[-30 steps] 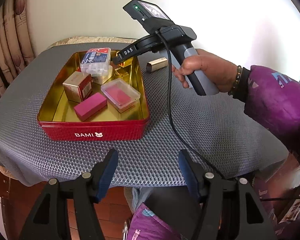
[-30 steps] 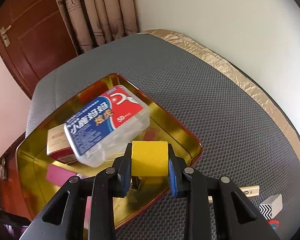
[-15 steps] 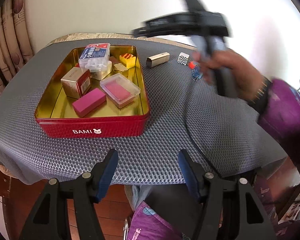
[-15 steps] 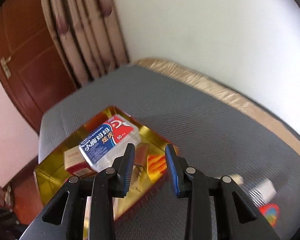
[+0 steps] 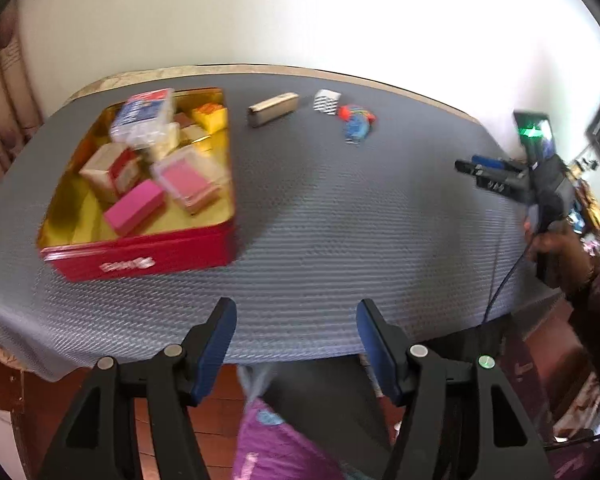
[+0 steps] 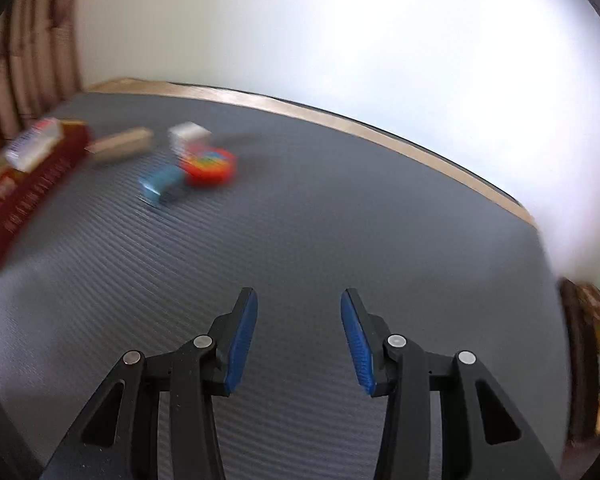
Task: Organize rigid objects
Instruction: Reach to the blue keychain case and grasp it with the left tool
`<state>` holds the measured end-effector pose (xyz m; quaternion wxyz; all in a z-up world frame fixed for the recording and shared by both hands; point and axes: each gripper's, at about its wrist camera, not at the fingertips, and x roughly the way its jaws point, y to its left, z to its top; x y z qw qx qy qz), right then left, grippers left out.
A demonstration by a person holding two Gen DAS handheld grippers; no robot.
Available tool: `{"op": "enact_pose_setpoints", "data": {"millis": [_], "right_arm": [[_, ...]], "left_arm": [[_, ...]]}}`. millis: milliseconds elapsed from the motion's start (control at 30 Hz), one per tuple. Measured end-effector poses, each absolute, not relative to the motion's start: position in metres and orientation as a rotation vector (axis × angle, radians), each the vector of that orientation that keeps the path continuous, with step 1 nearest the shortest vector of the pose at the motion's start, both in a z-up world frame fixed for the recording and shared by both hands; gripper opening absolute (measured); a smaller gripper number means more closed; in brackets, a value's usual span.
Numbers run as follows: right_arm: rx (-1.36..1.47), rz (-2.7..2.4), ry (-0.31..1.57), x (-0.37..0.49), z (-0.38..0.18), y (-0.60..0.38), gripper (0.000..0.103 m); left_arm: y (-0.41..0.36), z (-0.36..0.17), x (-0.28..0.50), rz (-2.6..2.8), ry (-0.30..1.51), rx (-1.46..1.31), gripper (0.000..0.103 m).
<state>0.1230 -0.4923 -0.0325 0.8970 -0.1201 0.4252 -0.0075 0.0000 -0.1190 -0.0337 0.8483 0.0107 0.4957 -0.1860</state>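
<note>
Right wrist view shows the loose pieces still out on the grey counter [image 6: 340, 240]: a tan bar [image 6: 120, 145] lying with its long axis across the view, a white patterned block [image 6: 189, 133], a blue block [image 6: 162, 184] and a red round toy [image 6: 209, 166], all up and to the left of the right gripper [image 6: 298, 332], whose empty jaws are opening. Beside them sits the red tin [image 5: 140, 256], part filled, nothing between. Left gripper [image 5: 296, 344] hangs open and empty at the near edge, no nearer.

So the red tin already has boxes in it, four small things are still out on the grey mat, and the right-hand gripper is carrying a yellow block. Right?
Not quite: the right gripper carries nothing; its jaws are opening with only grey mat between them, as the right wrist view shows. The yellow block lies in the red tin.
</note>
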Motion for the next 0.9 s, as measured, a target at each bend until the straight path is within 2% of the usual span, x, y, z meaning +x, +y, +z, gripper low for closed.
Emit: {"op": "enact_pose_setpoints", "data": {"millis": [167, 333, 400, 633, 900], "right_arm": [[-0.211, -0.087, 0.895, 0.112, -0.051, -0.519, 0.043], [-0.141, -0.076, 0.852, 0.103, -0.047, -0.536, 0.057], [-0.109, -0.07, 0.845, 0.103, -0.045, -0.541, 0.059], [-0.02, -0.045, 0.81, 0.097, -0.037, -0.55, 0.063], [0.024, 0.004, 0.799, 0.089, -0.034, -0.557, 0.065]], "left_arm": [[-0.155, -0.006, 0.026, -0.459, 0.982, 0.091, 0.064], [-0.197, 0.008, 0.071, -0.514, 0.945, 0.182, 0.064], [-0.215, 0.008, 0.093, -0.543, 0.937, 0.207, 0.064], [-0.262, -0.02, 0.18, -0.569, 1.011, 0.224, 0.064], [-0.278, -0.061, 0.238, -0.54, 1.111, 0.247, 0.064]]}}
